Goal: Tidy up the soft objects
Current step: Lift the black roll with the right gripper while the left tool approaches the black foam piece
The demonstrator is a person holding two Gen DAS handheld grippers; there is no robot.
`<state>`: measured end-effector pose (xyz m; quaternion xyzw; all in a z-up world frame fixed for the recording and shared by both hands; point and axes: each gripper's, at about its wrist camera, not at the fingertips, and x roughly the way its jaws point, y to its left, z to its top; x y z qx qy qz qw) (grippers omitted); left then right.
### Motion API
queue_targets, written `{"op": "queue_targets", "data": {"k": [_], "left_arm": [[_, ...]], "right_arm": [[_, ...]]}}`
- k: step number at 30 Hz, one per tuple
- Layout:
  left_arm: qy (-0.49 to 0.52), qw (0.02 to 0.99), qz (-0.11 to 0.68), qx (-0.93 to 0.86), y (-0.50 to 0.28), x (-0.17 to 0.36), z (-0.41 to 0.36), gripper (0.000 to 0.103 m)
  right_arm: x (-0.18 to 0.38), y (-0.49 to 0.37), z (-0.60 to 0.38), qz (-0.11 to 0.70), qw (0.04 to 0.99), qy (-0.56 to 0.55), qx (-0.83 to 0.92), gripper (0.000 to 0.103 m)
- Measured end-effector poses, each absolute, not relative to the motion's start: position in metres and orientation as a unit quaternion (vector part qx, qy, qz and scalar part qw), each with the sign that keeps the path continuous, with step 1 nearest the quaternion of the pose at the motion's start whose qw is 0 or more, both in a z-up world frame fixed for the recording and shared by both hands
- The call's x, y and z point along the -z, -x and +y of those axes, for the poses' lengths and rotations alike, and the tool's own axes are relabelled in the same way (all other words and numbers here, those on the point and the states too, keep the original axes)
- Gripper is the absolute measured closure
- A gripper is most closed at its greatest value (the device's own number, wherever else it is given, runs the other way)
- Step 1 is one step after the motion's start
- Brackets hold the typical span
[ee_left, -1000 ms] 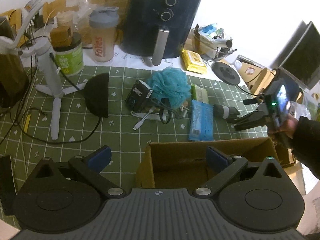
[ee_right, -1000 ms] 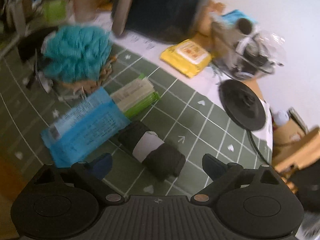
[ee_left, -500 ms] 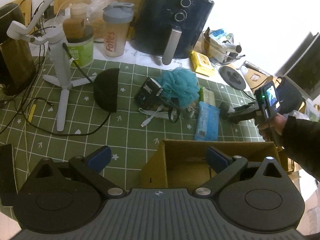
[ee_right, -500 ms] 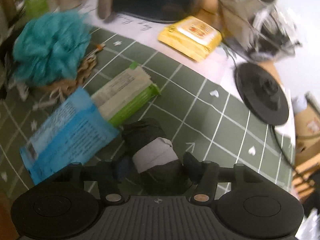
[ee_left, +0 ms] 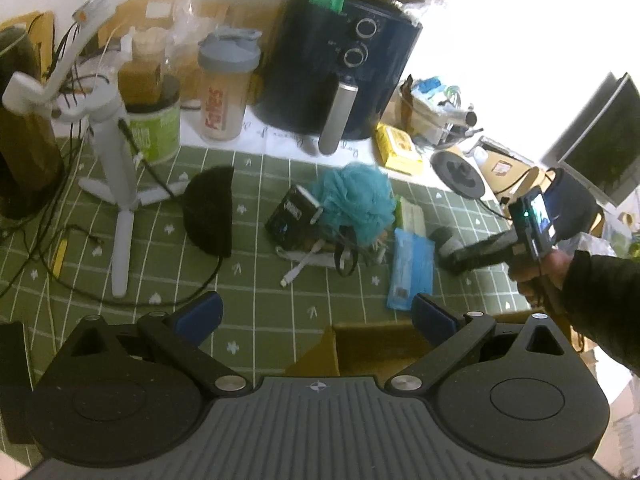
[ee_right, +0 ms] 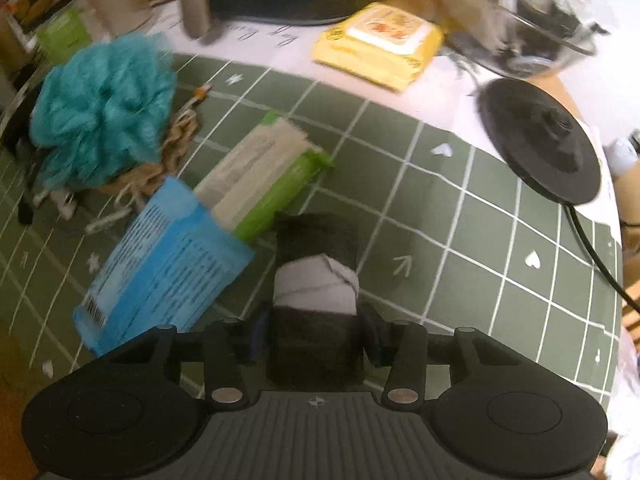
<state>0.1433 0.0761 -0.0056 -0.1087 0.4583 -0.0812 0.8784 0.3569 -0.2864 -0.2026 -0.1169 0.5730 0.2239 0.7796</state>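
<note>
While the right tool [ee_right: 316,332] closes around the dark rolled cloth with a pale band [ee_right: 316,276], the left tool [ee_left: 316,312] idles open; an end-grip might unroll it

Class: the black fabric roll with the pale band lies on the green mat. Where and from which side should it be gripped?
Grip the black fabric roll across its width at the near dark end, coming from above. It lies flat with free long sides, so the closing jaws of the right gripper can straddle it, clear of the blue packet.

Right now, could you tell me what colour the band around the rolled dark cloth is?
Pale grey, around the black rolled cloth; clearest in the right wrist view.
</note>
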Motion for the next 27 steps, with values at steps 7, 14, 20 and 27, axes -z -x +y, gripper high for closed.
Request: {"op": "queue_targets", "data": {"k": [7,14,20,27], "left_arm": [[0.081,0.89,0.438,0.096,-0.162,0.003,0.075,0.0],[0.05,0.902,0.421,0.086,-0.186,0.005,0.077,0.0],[0.012,0.911,0.408,0.057,-0.214,0.017,0.072,0.0],[-0.027,0.918,0.395,0.008,-0.25,0.046,0.066,0.0]], "right_arm": [[0.203,-0.36,-0.288,0.579,0.787,0.09,-0.192,0.059],[0.181,-0.347,-0.293,0.556,0.811,0.056,-0.174,0.06],[0.153,-0.33,-0.308,0.529,0.832,0.029,-0.164,0.06],[0.119,-0.302,-0.328,0.497,0.854,-0.003,-0.151,0.06]]}}
